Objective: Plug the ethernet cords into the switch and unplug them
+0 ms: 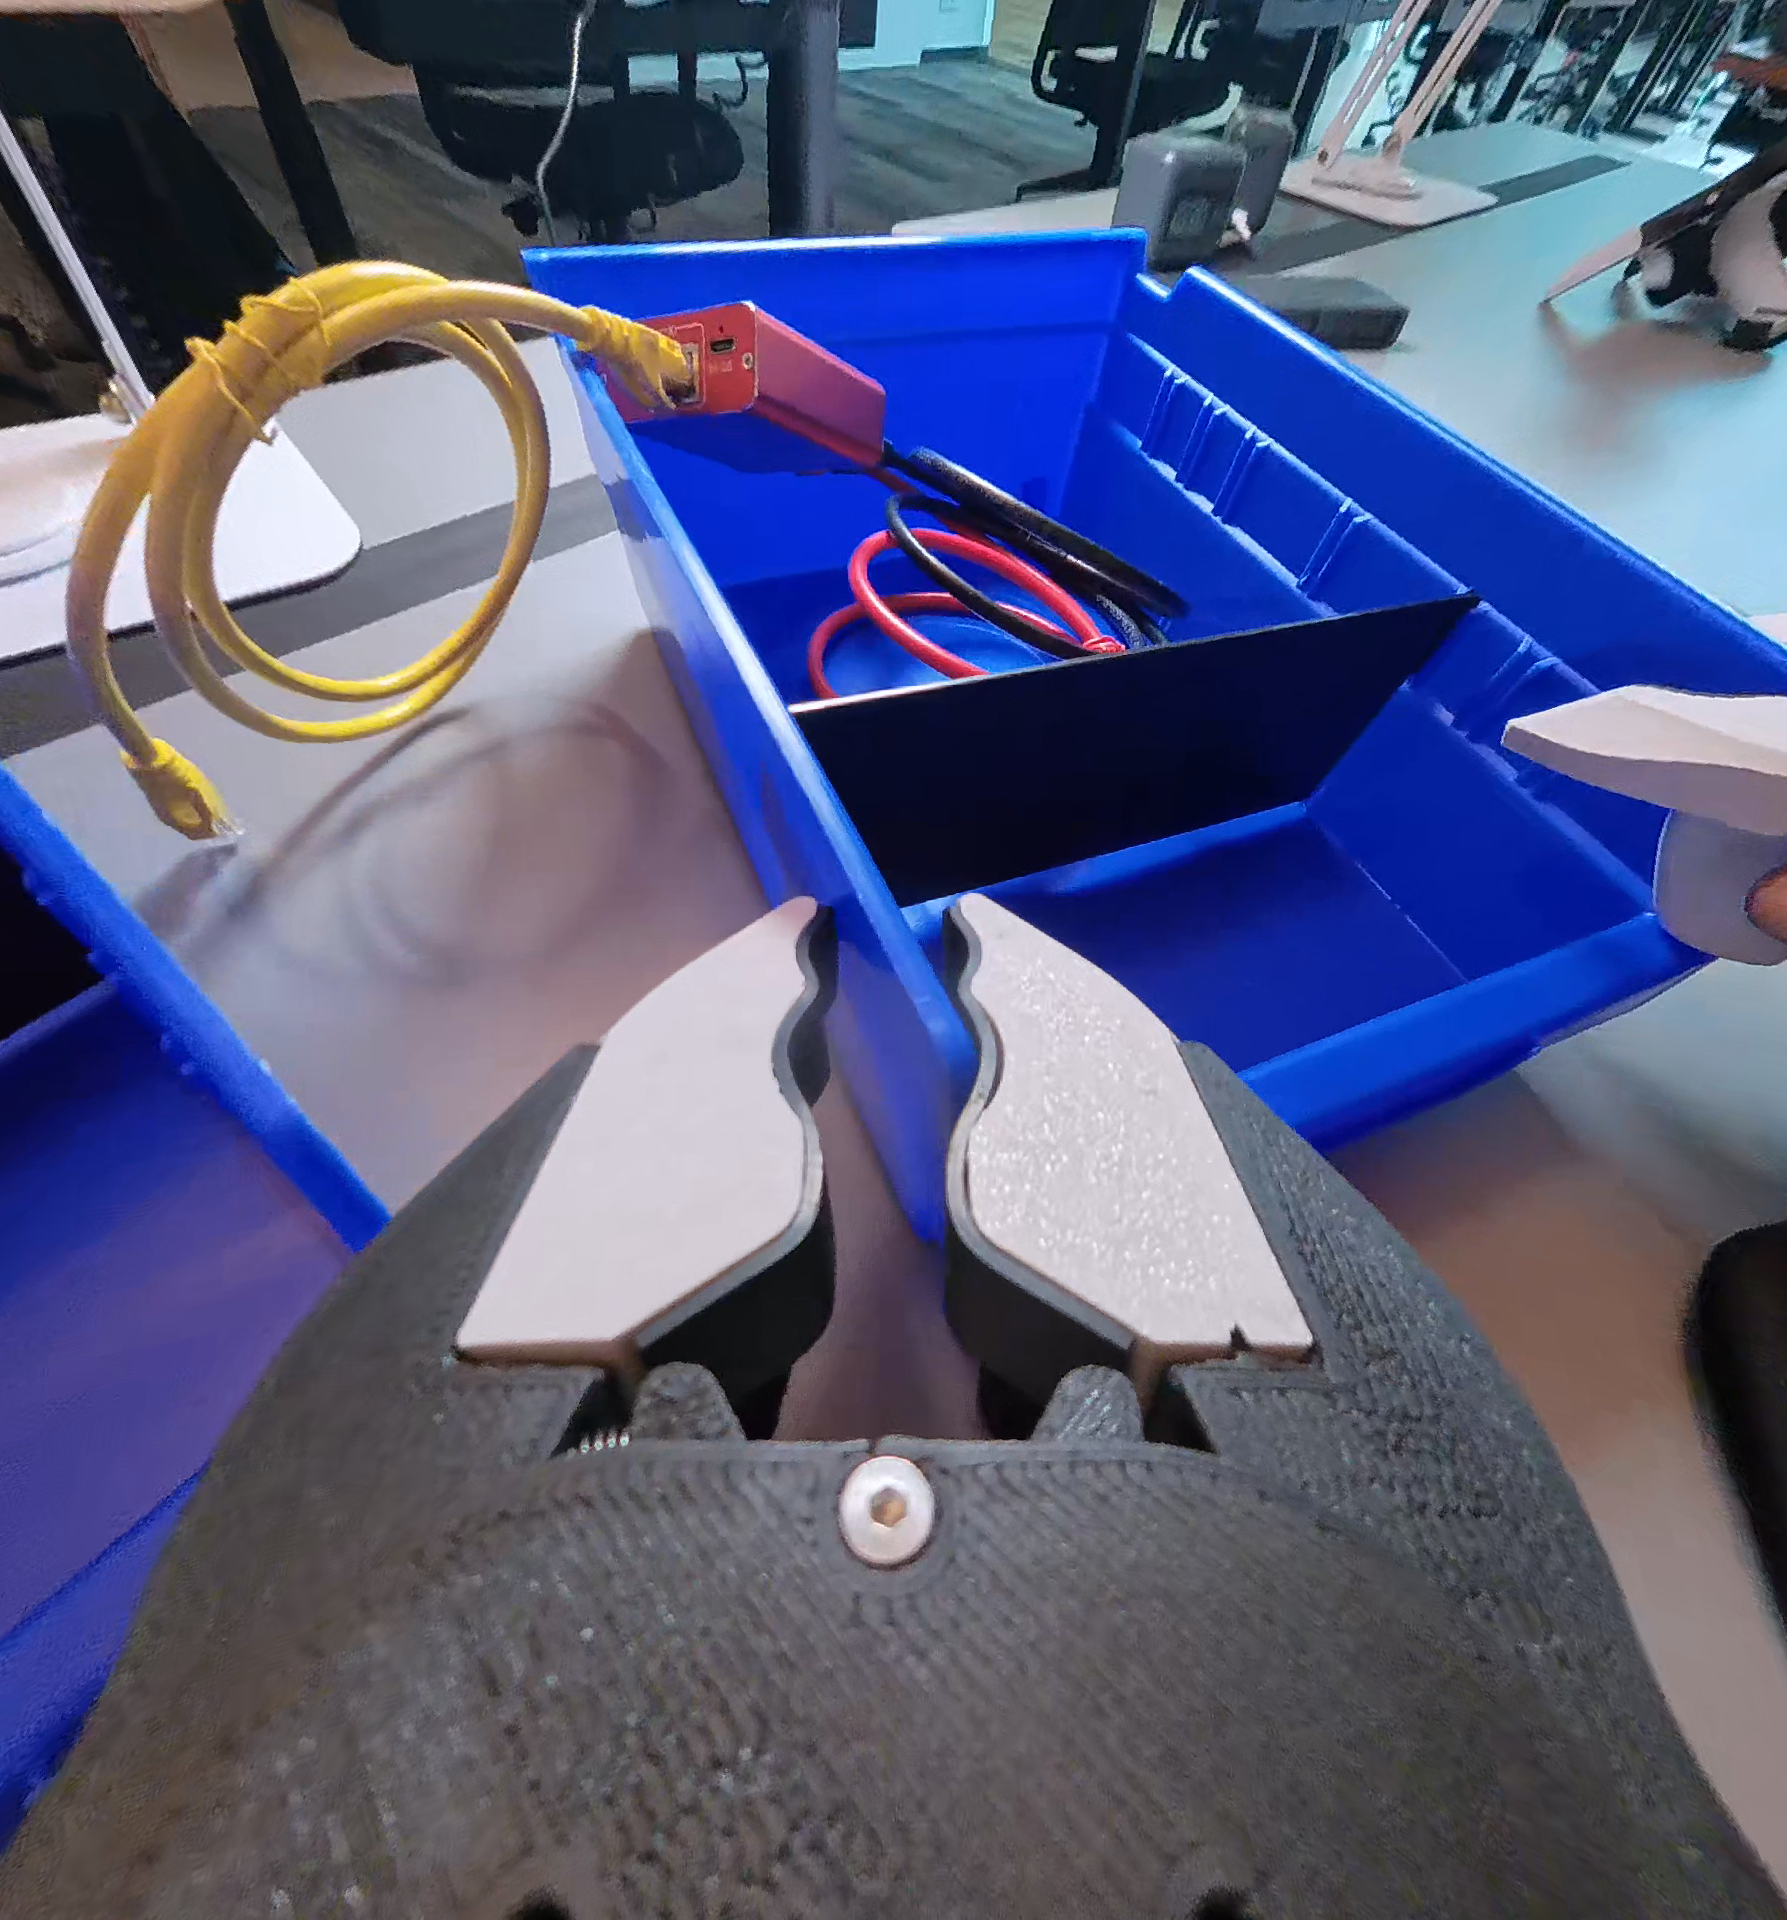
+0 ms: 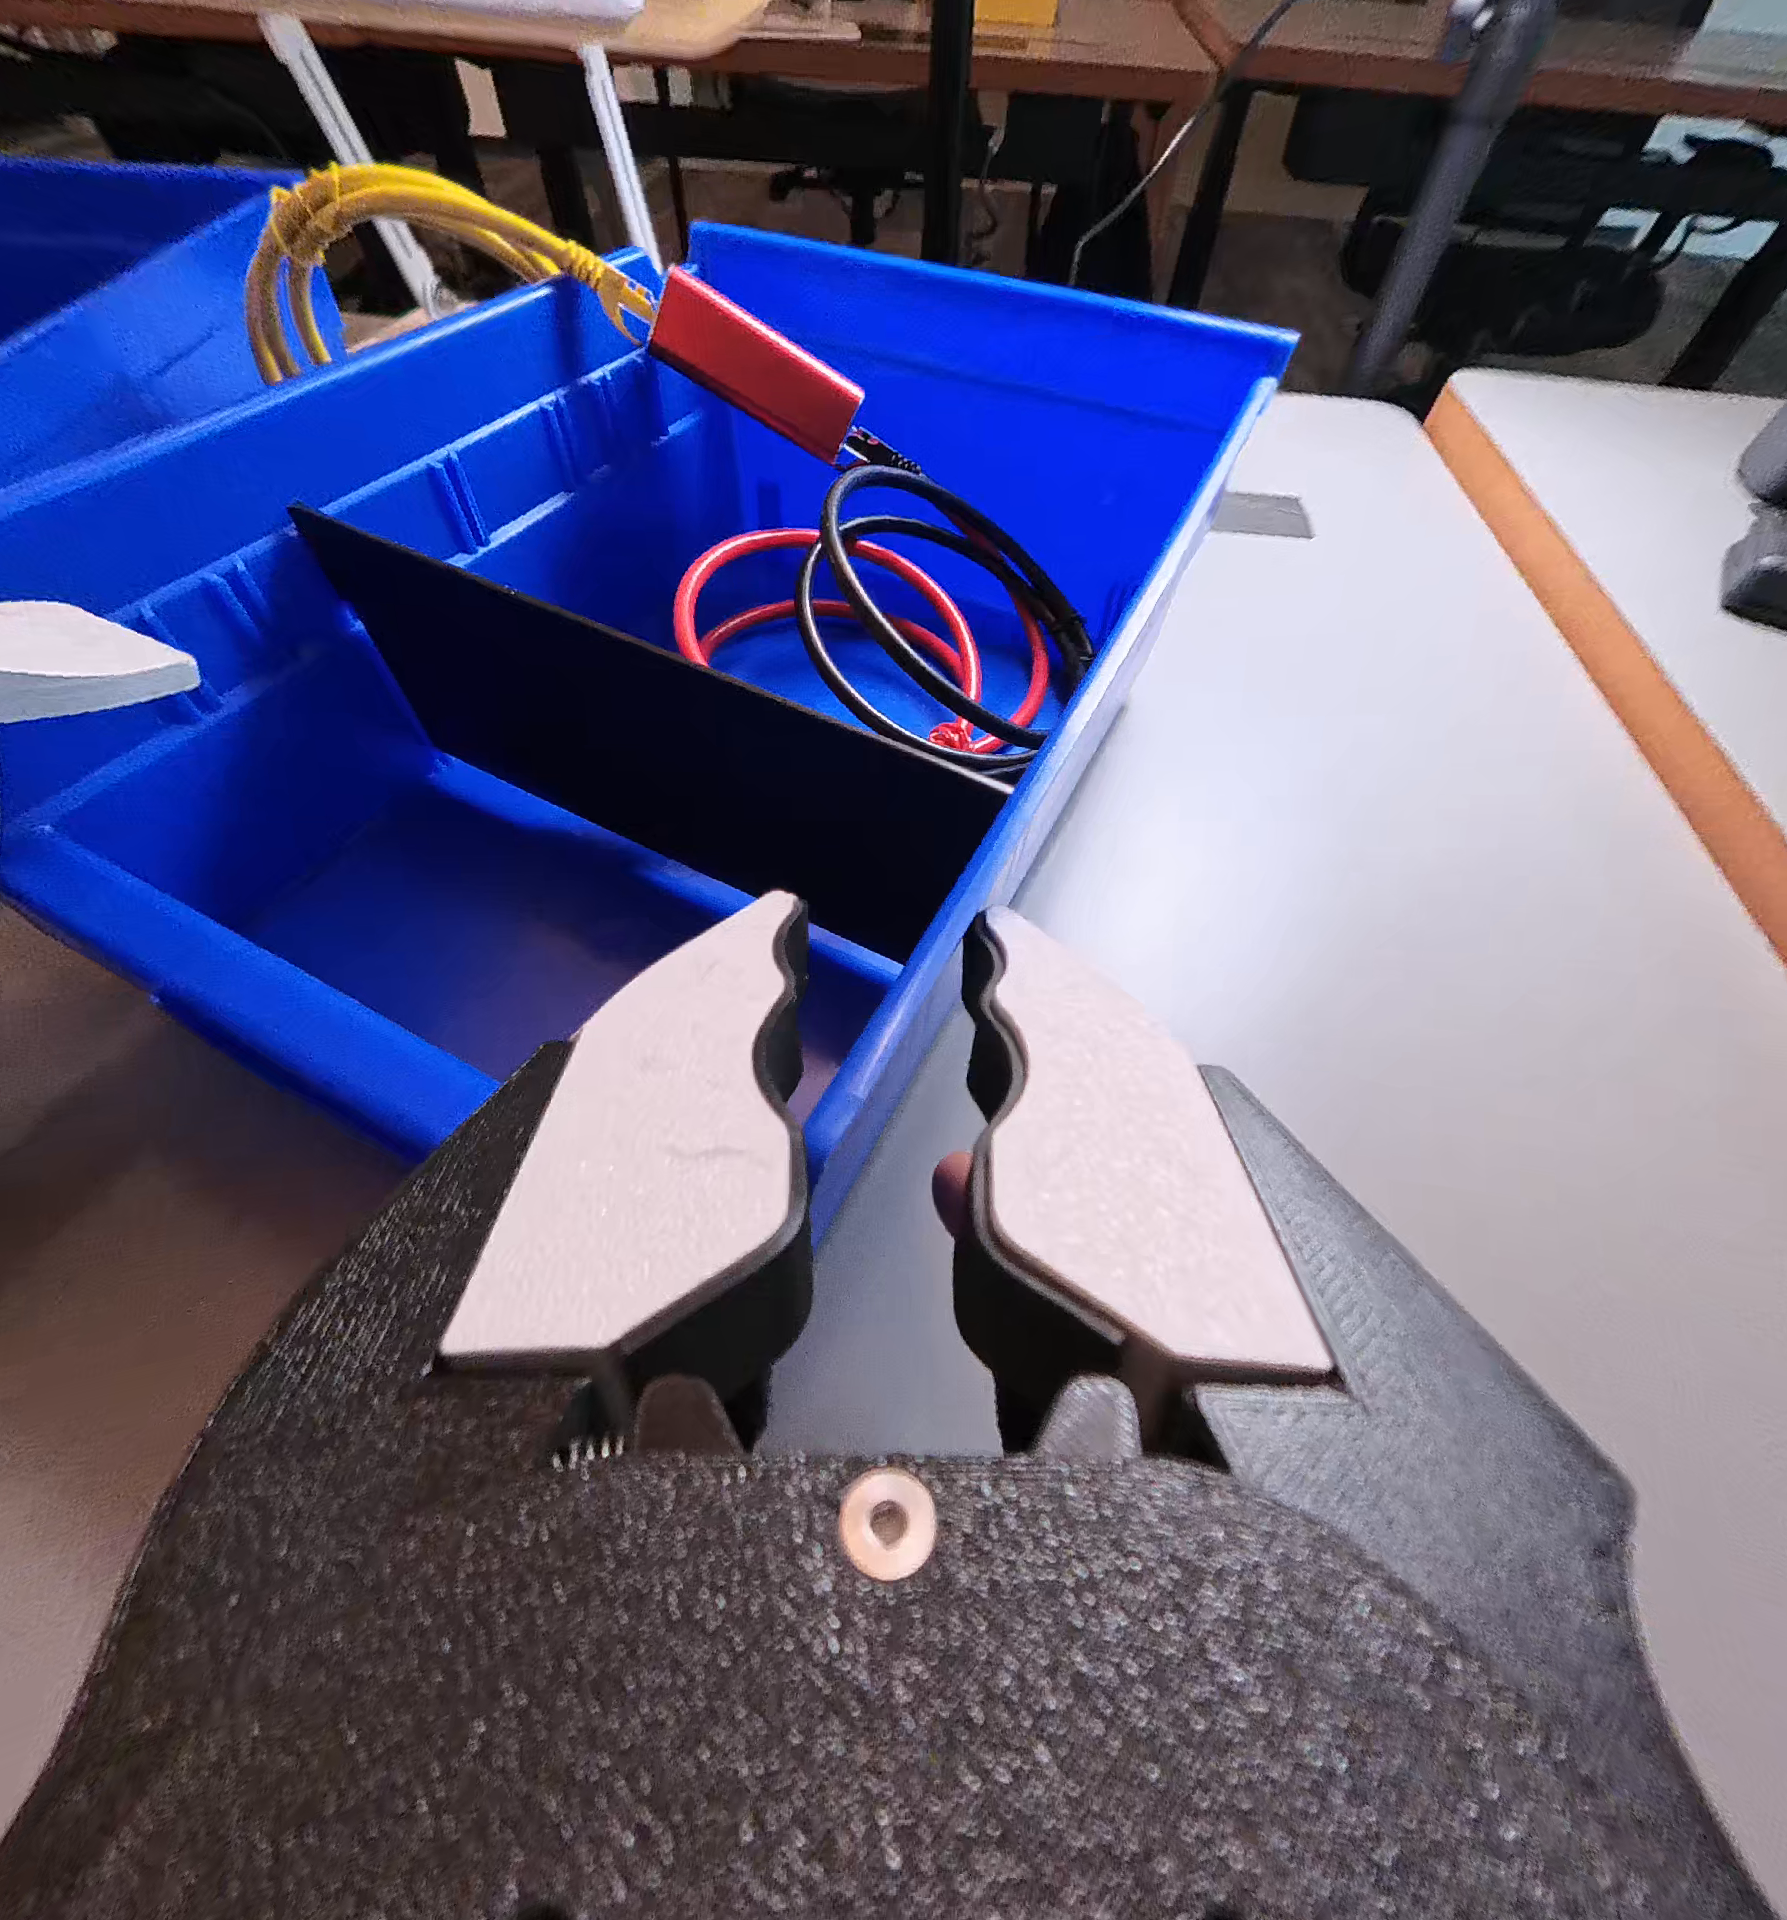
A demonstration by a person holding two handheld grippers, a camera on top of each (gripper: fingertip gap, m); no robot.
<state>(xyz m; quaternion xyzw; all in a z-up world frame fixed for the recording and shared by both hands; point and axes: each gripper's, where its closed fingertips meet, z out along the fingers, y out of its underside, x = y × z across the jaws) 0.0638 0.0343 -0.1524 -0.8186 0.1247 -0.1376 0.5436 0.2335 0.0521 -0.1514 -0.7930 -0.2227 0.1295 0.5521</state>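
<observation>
Yellow ethernet cord [image 1: 297, 499], coiled and tied, hangs outside the far-left corner of a blue bin [image 1: 1232, 1081], 1 end plugged into a red switch [image 1: 764, 374] propped on the bin's corner, the other plug [image 1: 182, 795] dangling over the grey table [image 1: 515, 831]. Red and black wires [image 1: 972, 603] lie coiled in the far compartment behind a black divider [image 1: 1107, 758]; the near compartment holds nothing. Left gripper [image 1: 884, 930] straddles the bin's left wall, right gripper [image 2: 884, 935] its right wall, both with a gap between the fingers, clamping nothing. A second blue bin [image 1: 89, 1195] stands left.
</observation>
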